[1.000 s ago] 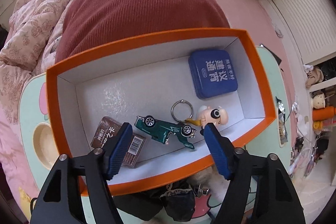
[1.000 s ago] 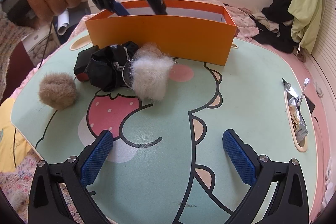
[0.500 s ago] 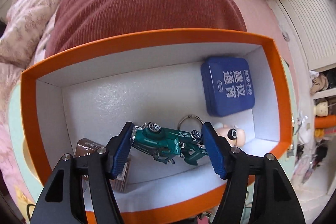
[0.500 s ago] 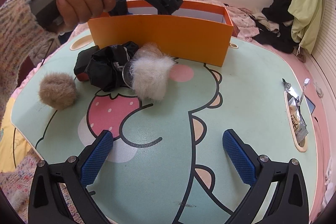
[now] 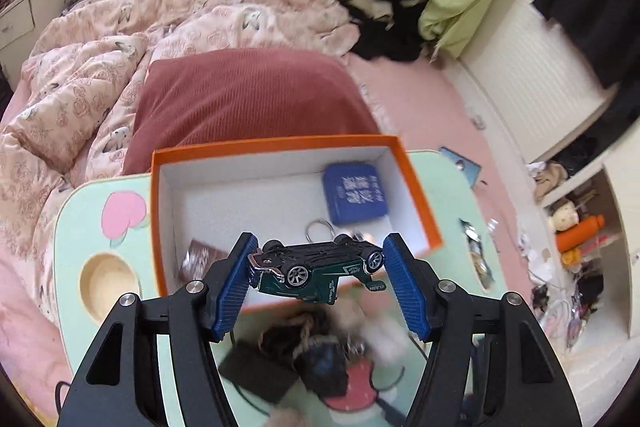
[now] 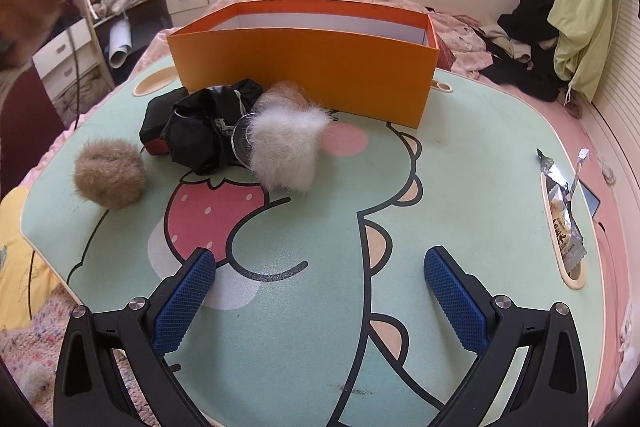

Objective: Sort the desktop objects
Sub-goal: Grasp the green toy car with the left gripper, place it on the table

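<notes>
The mint-green surface (image 6: 460, 163) with its cartoon print fills my right view; its near edge is cut off behind my right claw (image 6: 320, 291), whose blue pads stand wide apart over bare surface with nothing between them. The orange box (image 6: 304, 67) stands at the far side; from the right I see only its outer wall, not what lies inside. From my left view I look down into it: a blue tin (image 5: 355, 194) is blurred, a brown packet (image 5: 200, 259) is half hidden behind my left claw (image 5: 320, 281), and a key ring (image 5: 320, 227) shows only its upper loop. In front of the box, a black bundle (image 6: 208, 127) and a white fluffy ball (image 6: 284, 151) touch each other, with a tan fluffy ball (image 6: 109, 173) off to the side; in my left view these are smeared beyond telling apart. My left claw is clamped on the green toy car (image 5: 316, 269), upside down, wheels up, held in the air above the box's near wall. In the right view that claw is only a dark blur, top left.
</notes>
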`<state>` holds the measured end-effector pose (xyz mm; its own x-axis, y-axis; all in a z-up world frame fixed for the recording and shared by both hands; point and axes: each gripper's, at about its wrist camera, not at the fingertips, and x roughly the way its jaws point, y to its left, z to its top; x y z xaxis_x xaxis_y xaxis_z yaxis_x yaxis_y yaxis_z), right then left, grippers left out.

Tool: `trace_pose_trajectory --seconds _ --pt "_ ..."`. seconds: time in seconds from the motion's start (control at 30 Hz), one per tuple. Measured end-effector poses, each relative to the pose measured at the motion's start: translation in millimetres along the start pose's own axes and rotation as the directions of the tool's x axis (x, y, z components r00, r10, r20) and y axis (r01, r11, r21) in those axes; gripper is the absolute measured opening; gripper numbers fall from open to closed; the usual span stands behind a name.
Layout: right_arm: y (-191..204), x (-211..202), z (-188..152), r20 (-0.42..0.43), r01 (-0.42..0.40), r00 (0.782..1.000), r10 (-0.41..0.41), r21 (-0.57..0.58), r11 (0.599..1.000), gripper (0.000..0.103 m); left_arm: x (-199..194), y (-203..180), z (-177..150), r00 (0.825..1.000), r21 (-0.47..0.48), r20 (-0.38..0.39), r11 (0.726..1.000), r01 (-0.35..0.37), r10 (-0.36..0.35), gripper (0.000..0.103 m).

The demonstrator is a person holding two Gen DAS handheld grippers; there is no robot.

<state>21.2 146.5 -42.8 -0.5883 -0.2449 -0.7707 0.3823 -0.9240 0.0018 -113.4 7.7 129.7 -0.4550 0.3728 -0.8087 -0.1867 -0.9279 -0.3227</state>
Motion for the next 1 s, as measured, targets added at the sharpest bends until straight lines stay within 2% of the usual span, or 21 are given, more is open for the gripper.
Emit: trace_pose_trajectory --seconds 0.1,0.17,0.23,0.33,0.47,0.57,0.73,0.87,0.9,0.93,1.0 --pt "0 0 0 0.000 -0.001 1.000 0.001 0.000 1.000 0.103 -5 12 -28 1.000 0.010 -0.011 1.000 0.018 -0.017 0.065" --pt "0 0 0 0.000 -0.001 1.000 0.001 0.000 1.000 0.103 -1 20 -50 1.000 0.000 -0.010 1.000 -0.017 0.017 0.065" --pt "0 0 0 0.000 -0.001 1.000 0.001 -0.001 1.000 0.103 -4 32 -71 0.999 -0.039 0.019 0.998 -0.046 0.047 0.065" --pt "-1 0 0 0.000 -0.001 1.000 0.001 -0.001 1.000 0.103 -9 59 -94 0.998 -0.123 0.048 0.992 -0.029 0.035 0.065" --pt "-1 0 -1 0.000 -0.001 1.000 0.001 -0.001 1.000 0.103 -3 70 -125 0.997 -0.115 0.012 0.990 -0.077 0.079 0.065" --pt "0 0 -1 0.000 0.000 1.000 0.000 -0.001 1.000 0.103 12 65 -137 0.998 -0.079 -0.009 0.995 -0.059 0.058 0.065" --pt "0 0 -1 0.000 0.001 1.000 -0.001 0.000 1.000 0.103 33 49 -133 1.000 -0.062 -0.011 0.998 -0.021 0.020 0.065" --pt "-1 0 -2 0.000 0.000 1.000 0.000 -0.001 1.000 0.103 12 45 -128 0.995 -0.078 0.100 0.997 0.011 -0.003 0.066" --pt "-1 0 -2 0.000 0.000 1.000 0.000 -0.001 1.000 0.103 2 46 -129 0.990 -0.089 0.138 0.996 0.010 0.003 0.070" --pt "-1 0 -2 0.000 0.000 1.000 0.000 -0.001 1.000 0.103 -8 48 -131 0.986 -0.100 0.168 0.995 -0.002 0.019 0.077" --pt "-1 0 -2 -0.001 0.000 1.000 0.000 -0.001 1.000 0.103 -25 55 -138 0.972 -0.117 0.222 0.992 -0.050 0.075 0.081"
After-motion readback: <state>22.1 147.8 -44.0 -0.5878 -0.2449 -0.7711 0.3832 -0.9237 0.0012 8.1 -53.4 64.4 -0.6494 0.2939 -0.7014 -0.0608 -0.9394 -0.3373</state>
